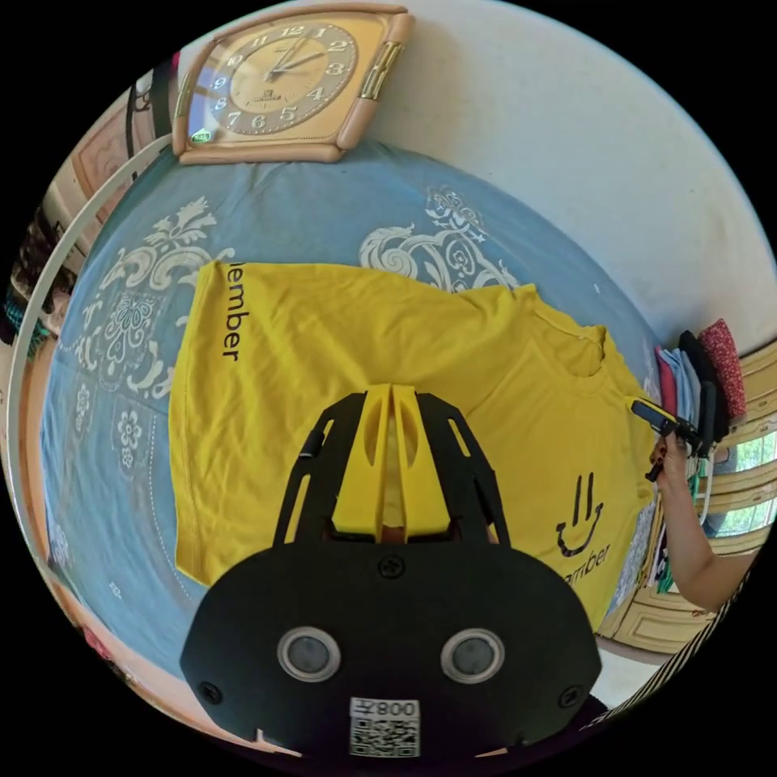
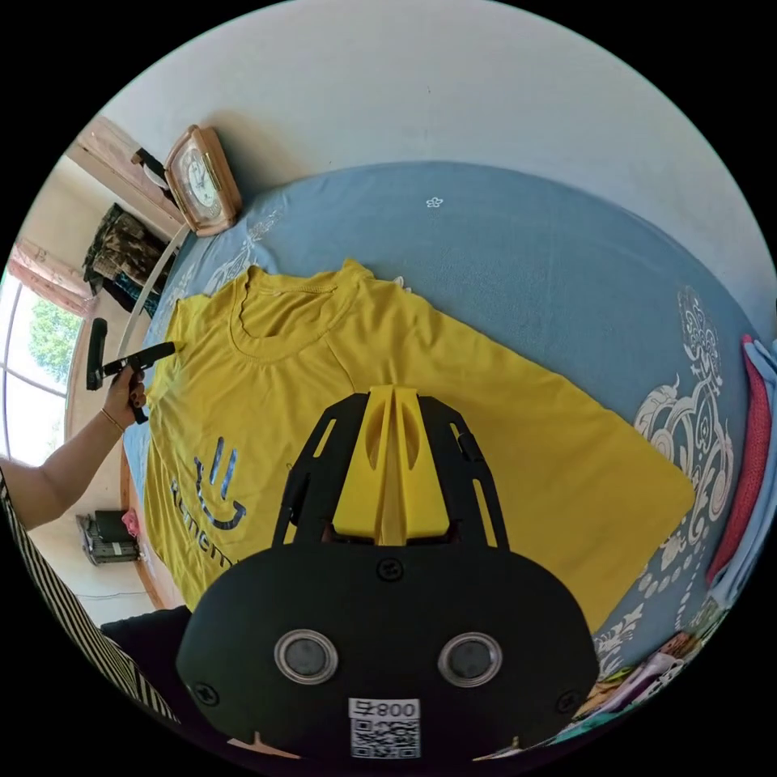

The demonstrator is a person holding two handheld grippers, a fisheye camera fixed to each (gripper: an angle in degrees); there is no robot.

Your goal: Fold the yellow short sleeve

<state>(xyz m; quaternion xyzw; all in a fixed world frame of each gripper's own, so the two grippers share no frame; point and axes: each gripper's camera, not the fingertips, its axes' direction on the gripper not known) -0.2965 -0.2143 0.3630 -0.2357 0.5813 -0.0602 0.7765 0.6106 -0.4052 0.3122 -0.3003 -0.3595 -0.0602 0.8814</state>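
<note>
Blue patterned bedsheet (image 1: pixel 324 218): spread beneath both grippers. Yellow short sleeve shirt (image 1: pixel 324 388): flat on the sheet, under and ahead of both tools, collar (image 2: pixel 283 324) ahead-left of the right gripper. Wall clock (image 1: pixel 283 81): leaning past the shirt's far edge. Left gripper (image 1: pixel 392 396): jaws together, nothing visibly between them. Right gripper (image 2: pixel 394 401): jaws together, likewise gripping nothing visible. Folded clothes stack (image 1: pixel 696 380): right of the left gripper.

A clock (image 1: pixel 283 81) leans against the white wall (image 1: pixel 566 121) at the far edge of the blue patterned bedsheet (image 1: pixel 105 453). Folded clothes (image 1: pixel 700 372) are stacked at the bed's side edge.
</note>
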